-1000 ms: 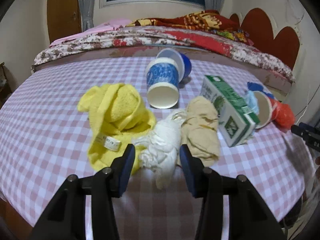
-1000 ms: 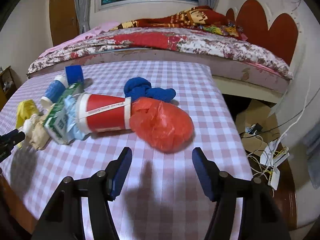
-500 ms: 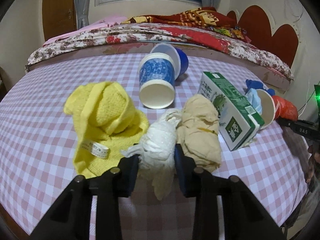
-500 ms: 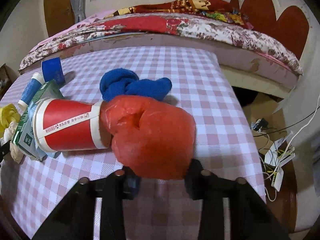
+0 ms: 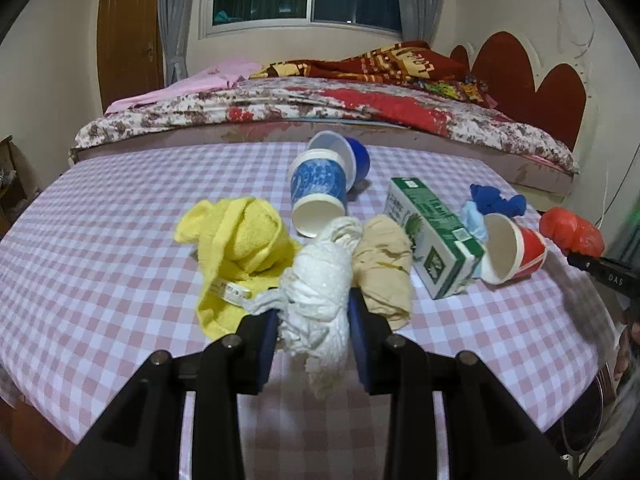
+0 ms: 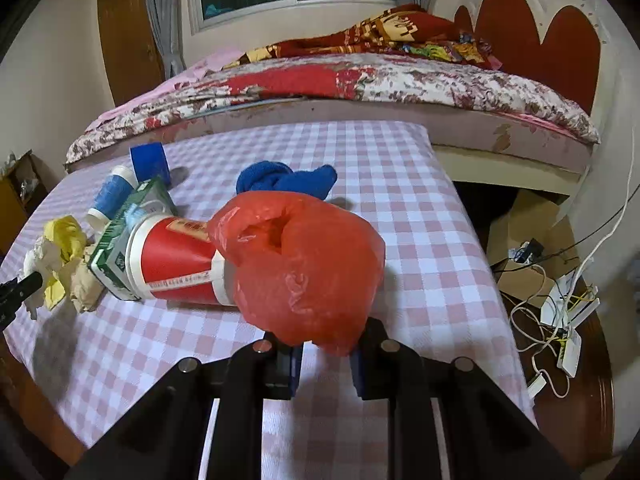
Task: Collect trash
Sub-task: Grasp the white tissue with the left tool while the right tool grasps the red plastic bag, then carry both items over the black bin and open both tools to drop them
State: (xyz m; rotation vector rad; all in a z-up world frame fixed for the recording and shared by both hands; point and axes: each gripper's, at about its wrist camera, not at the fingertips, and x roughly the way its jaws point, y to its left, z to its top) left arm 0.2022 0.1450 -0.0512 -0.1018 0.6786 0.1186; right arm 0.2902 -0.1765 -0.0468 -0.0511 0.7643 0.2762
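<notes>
Left hand-held gripper (image 5: 313, 330): clamped on the crumpled white tissue (image 5: 320, 280), near edge of the checked bench (image 5: 100, 248)
Right hand-held gripper (image 6: 326, 354): jaws closing, pinching the red plastic bag (image 6: 304, 268), right of the red paper cup (image 6: 172, 264)

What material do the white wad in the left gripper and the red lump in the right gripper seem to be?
White wad: likely tissue paper; matte, crumpled, with torn soft edges. Red lump: likely a thin plastic bag; glossy, slightly see-through, with sharp wrinkles.
</notes>
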